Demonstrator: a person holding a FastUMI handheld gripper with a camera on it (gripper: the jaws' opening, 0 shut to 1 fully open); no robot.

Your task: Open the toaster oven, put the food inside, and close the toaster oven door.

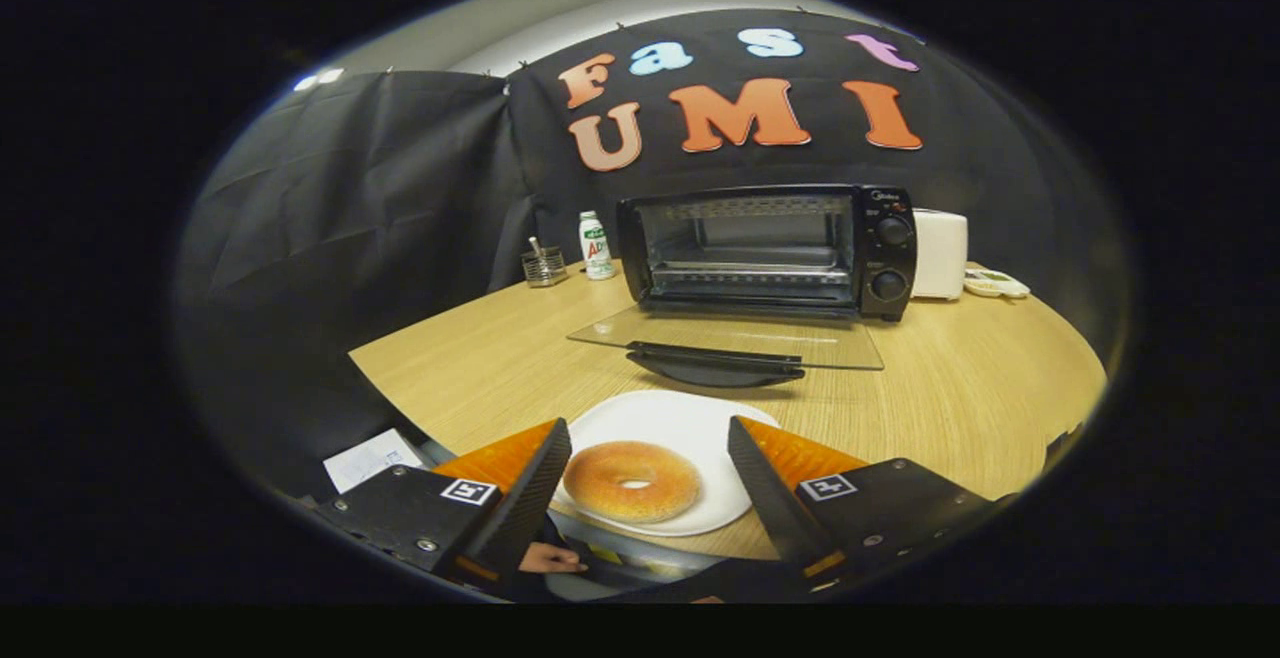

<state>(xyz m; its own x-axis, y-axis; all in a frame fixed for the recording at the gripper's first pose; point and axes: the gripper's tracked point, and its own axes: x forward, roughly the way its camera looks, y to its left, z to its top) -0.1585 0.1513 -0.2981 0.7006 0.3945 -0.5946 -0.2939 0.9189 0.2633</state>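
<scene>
A black toaster oven (770,250) stands at the back of the wooden table (480,368), its glass door (730,338) folded down flat with the handle toward me. The inside looks bare, with a wire rack. A golden bagel (631,480) lies on a white plate (690,428) near the table's front edge. My gripper (650,438) is open, its fingers standing either side of the bagel without touching it, one finger (530,493) to the left and the other to the right.
Left of the oven stand a small wire holder (544,266) and a white bottle (596,245). A white appliance (940,254) and a small white device (996,284) sit to the oven's right. Paper (372,458) lies below the table's left corner.
</scene>
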